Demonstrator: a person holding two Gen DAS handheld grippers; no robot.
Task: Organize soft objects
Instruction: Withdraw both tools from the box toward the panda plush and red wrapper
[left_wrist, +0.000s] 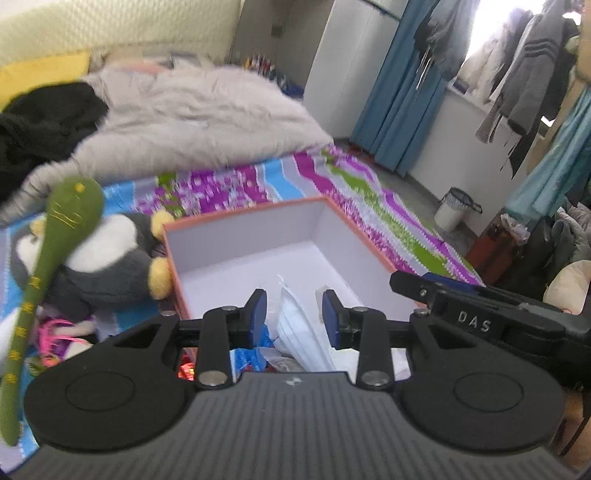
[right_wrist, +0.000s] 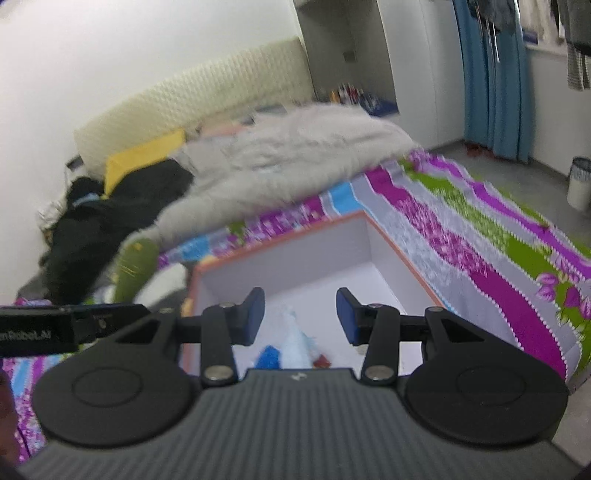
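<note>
Both grippers hang over the open box (left_wrist: 258, 236), an orange-rimmed white carton on the striped bedspread (left_wrist: 369, 206) at the centre of both views; the left gripper (left_wrist: 293, 314) has its blue pads part-way apart with nothing pressed between them, and the white crumpled cloth (left_wrist: 303, 332) seen through the gap lies below in the box, not in the grip; the right gripper (right_wrist: 301, 317) is likewise half-spread and empty, with a pale blue fluffy piece (right_wrist: 295, 343) and a darker blue scrap (right_wrist: 267, 356) beneath it on the box floor.

The soft things not yet stowed sit at the left of the left wrist view: a penguin plush (left_wrist: 107, 258) just beside the box's left wall, and a long green felt snake (left_wrist: 55, 258) standing across it.

The step in hand looks like going for the next toy; best to widen the jaws before descending on the penguin, take it by a wing or foot rather than the round body, and lift clear of the rim so the light box does not shift; the snake is thin and floppy, so grip it near the head and let the tail trail in.
</note>
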